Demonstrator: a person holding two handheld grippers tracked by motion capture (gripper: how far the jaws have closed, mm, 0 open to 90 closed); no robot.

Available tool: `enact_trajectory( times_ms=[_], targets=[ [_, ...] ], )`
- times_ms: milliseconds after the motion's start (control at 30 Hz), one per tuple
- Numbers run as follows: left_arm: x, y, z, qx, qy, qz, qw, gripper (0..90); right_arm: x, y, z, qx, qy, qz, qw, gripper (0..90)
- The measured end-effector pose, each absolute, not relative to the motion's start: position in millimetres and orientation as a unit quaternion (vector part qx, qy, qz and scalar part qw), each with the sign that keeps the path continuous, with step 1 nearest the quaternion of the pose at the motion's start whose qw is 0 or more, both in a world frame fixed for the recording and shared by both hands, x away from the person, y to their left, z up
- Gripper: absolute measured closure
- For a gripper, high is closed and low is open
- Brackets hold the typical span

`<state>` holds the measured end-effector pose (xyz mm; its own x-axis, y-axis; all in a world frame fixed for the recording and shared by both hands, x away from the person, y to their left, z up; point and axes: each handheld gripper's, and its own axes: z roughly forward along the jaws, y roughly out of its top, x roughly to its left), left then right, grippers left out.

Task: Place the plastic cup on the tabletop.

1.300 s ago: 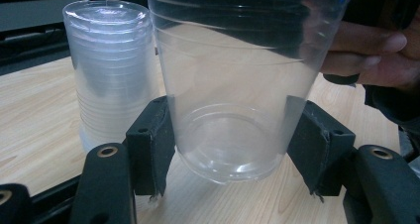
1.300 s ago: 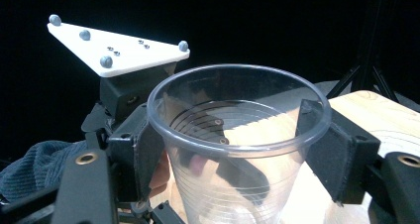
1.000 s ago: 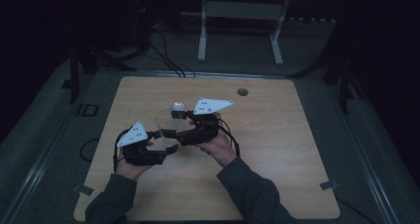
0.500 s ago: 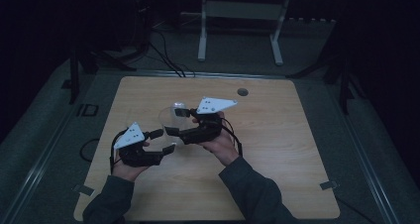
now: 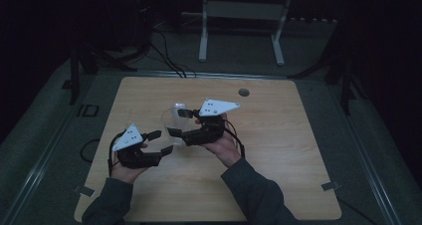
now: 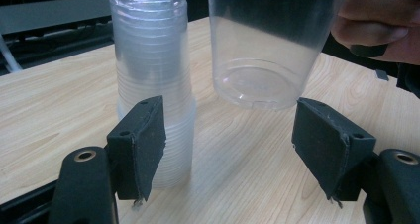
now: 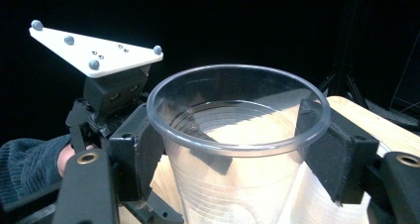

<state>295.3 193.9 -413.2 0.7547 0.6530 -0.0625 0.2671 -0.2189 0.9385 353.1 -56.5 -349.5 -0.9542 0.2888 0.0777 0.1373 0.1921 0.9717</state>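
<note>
**One cup lifted off the stack, left gripper free beside it**

Bench (image 5: 278,185): pale wood, dim room, the person's forearms entering from the near edge. Both grippers work near its middle, left of centre.

Key relation: the stack of clear cups (image 6: 151,85) stands upright on the bench, and the single clear cup (image 7: 233,149) hangs beside it, lifted clear of the wood with its mouth up and its long axis near vertical. In the left gripper view the stack sits just behind the left-hand pad, the single cup up and to the right; the two look apart, not nested. The left gripper is the nearer one to the stack.

Right gripper (image 5: 180,123): pinching the single cup just under the rim, one pad on each side of the wall.

Left gripper (image 6: 233,154): jaws spread wide, nothing between the pads, low over the bench and aimed at the stack's foot. Judged next: steadying the stack or taking another cup.

Cups: thin, transparent plastic, ribbed walls, rolled rims. The stack shows many close-packed rims; its count I cannot tell.
</note>
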Motion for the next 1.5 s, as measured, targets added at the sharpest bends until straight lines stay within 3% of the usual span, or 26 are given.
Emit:
enact_trajectory(
  times_ms=[1500],
  targets=[
    [303,200,-416,0.750,0.326,0.192,0.543,33.2,352,-66,-371,0.143,0.772,0.616,0.062,28.4]
  ],
)
